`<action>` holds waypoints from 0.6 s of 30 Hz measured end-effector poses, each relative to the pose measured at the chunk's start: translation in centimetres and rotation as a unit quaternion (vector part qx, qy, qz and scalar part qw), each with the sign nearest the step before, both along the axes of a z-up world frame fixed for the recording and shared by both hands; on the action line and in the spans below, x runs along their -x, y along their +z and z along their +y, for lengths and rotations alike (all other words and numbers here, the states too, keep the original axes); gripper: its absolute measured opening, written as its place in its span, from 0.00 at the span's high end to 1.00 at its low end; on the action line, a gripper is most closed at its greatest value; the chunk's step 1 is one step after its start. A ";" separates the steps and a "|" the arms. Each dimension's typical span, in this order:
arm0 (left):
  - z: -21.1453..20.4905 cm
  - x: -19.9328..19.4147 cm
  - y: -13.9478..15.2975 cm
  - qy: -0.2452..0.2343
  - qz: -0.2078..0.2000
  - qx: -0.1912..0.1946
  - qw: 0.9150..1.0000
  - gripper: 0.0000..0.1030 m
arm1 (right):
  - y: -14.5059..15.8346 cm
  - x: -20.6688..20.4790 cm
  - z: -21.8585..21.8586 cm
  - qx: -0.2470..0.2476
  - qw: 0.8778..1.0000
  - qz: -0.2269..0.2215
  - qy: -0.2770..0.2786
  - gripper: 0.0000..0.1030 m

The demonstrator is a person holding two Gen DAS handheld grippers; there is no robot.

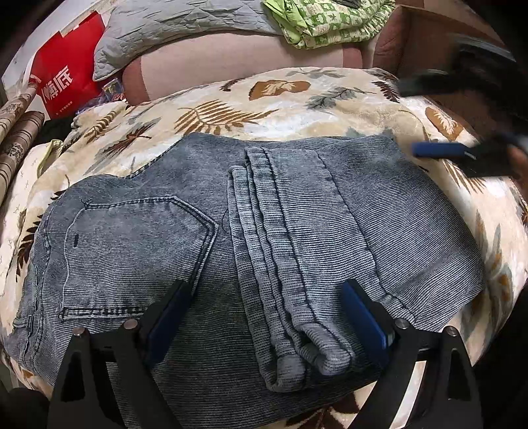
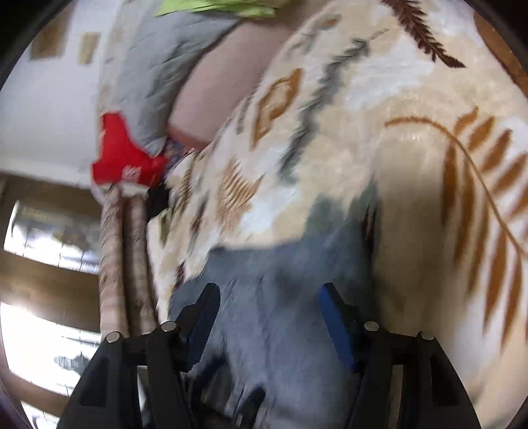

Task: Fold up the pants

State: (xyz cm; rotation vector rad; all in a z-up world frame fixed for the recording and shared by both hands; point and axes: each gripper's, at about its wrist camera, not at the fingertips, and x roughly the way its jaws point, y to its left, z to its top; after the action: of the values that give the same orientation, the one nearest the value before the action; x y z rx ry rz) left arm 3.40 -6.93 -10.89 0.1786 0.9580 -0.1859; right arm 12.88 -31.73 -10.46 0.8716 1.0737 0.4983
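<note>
A cream plush blanket (image 1: 283,99) printed with brown and grey fern leaves covers the surface. Behind it runs a pinkish sofa back (image 1: 231,62), draped with a crumpled grey quilted cover (image 1: 171,23) and a bundle of green-and-white patterned cloth (image 1: 330,23). A red paper bag (image 1: 66,76) with white characters stands at the left, next to two patterned rolls (image 1: 16,132). An open cardboard box (image 1: 425,39) sits at the right. The right wrist view, blurred, shows a white wall (image 2: 43,109).
</note>
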 end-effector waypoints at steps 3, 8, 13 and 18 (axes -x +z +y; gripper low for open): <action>-0.1 0.0 0.1 0.002 0.003 0.001 1.000 0.09 | -0.2 4.5 0.0 -0.013 1.000 0.010 -0.006 0.36; -0.1 -0.5 0.3 0.004 0.014 0.001 1.000 0.10 | -5.2 9.1 -0.1 -0.041 0.998 0.049 -0.020 0.33; 0.9 0.3 3.1 0.024 -0.012 0.032 0.999 0.10 | -2.1 11.3 -0.4 -0.055 0.998 0.000 -0.020 0.32; -0.2 0.6 0.1 0.009 0.003 -0.022 1.000 0.08 | -4.4 11.3 -0.5 -0.051 0.997 0.047 -0.025 0.29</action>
State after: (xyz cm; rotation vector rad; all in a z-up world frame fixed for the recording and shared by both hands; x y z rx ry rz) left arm 2.75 -7.14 -10.78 0.2103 0.9700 -0.1484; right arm 1.54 -32.25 -14.85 1.0170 1.1165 0.4781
